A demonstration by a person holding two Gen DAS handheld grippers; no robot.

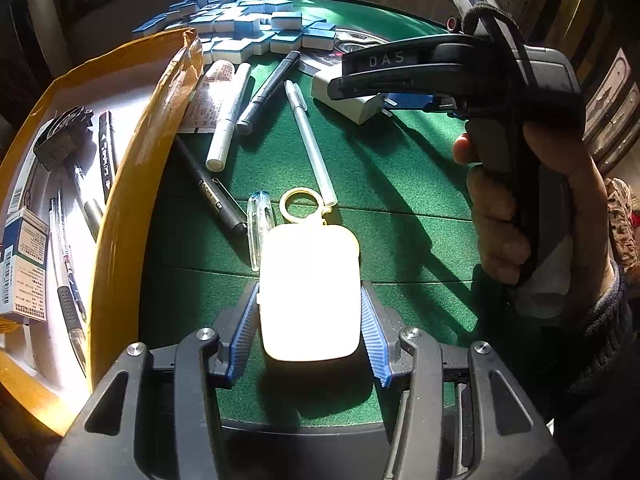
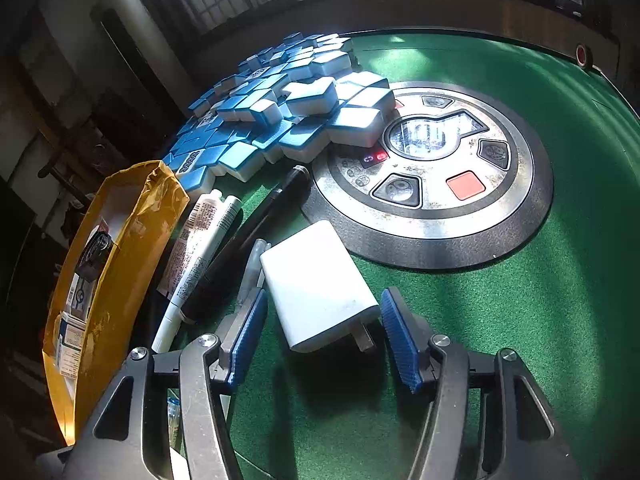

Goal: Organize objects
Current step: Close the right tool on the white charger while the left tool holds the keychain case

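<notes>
Left gripper fingers clamp the cream case above the desk; right gripper fingers straddle the charger, wide. A tilted, loose closure may push it into the pens.

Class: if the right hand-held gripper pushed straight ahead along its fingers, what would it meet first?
Probably the white charger, lying between the right hand-held gripper fingers; the pads look clear of it, though depth is uncertain.

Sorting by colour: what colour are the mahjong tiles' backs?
Blue backs on white bodies; the mahjong tiles show best in the right wrist view.
</notes>
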